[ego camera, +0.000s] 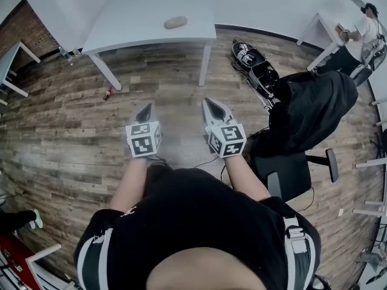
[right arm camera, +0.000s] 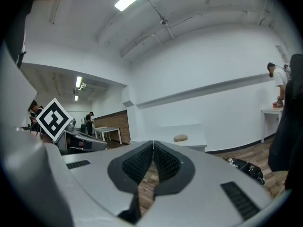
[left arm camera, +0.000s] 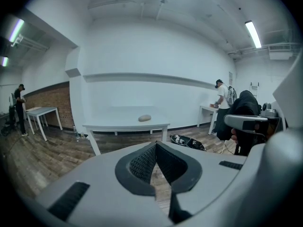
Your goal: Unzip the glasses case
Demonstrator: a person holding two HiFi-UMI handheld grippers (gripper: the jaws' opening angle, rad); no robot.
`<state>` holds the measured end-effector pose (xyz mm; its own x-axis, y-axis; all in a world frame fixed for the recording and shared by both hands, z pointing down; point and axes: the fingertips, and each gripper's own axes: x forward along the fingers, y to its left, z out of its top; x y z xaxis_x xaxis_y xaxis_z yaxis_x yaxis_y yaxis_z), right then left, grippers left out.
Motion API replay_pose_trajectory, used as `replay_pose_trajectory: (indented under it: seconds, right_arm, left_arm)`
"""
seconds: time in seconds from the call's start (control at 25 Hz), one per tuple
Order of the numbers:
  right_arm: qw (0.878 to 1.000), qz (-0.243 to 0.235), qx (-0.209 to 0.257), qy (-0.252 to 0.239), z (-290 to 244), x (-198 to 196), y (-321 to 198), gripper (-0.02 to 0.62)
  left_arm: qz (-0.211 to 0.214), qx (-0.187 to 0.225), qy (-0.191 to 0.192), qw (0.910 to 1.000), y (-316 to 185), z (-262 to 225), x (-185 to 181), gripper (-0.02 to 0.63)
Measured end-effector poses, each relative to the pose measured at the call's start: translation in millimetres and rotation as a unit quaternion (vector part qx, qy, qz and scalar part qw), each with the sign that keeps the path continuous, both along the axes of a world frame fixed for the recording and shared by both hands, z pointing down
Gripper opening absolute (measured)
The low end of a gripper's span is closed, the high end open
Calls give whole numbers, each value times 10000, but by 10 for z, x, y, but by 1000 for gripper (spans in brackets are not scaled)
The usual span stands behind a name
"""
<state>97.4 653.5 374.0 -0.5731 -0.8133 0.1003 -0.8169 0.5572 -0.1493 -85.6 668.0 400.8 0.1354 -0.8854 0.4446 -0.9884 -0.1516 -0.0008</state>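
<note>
The glasses case [ego camera: 175,22] is a small beige oval lying alone on a white table [ego camera: 133,17] across the wooden floor. It also shows as the glasses case [left arm camera: 144,118] in the left gripper view and the glasses case [right arm camera: 180,138] in the right gripper view, well ahead of both jaw pairs. My left gripper [ego camera: 145,109] and right gripper [ego camera: 209,102] are held side by side in front of my body, both shut with nothing between the jaws. Both point toward the table and are well short of it.
A black office chair draped with a dark jacket [ego camera: 308,110] stands close on my right. An open black bag [ego camera: 254,65] lies on the floor by the table leg. A small bottle [ego camera: 107,93] stands on the floor at left. A person [ego camera: 363,29] works at a far table.
</note>
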Motion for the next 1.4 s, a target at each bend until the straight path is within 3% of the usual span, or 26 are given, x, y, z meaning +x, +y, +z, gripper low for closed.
replay_pose_trajectory:
  seconds: [0.2, 0.48, 0.76, 1.08, 1.4]
  right_arm:
    - [9999, 6, -159, -32, 119, 182, -71, 15]
    - [9998, -129, -149, 7, 229, 69, -414, 14]
    - [9992, -147, -352, 111, 462, -256, -1200, 14]
    - [9990, -80, -324, 284, 325, -768, -2397, 15]
    - [9979, -77, -377, 515, 238, -1336, -3293, 15]
  left_arm:
    - [-6, -109, -60, 9999, -34, 83, 161, 5]
    - [-124, -138, -62, 9998, -400, 227, 49, 5]
    - [-31, -282, 36, 9996, -1190, 405, -232, 5]
    - [86, -282, 121, 9995, -2433, 330, -730, 5]
    - [119, -333, 367, 9987, -3360, 295, -1298, 5]
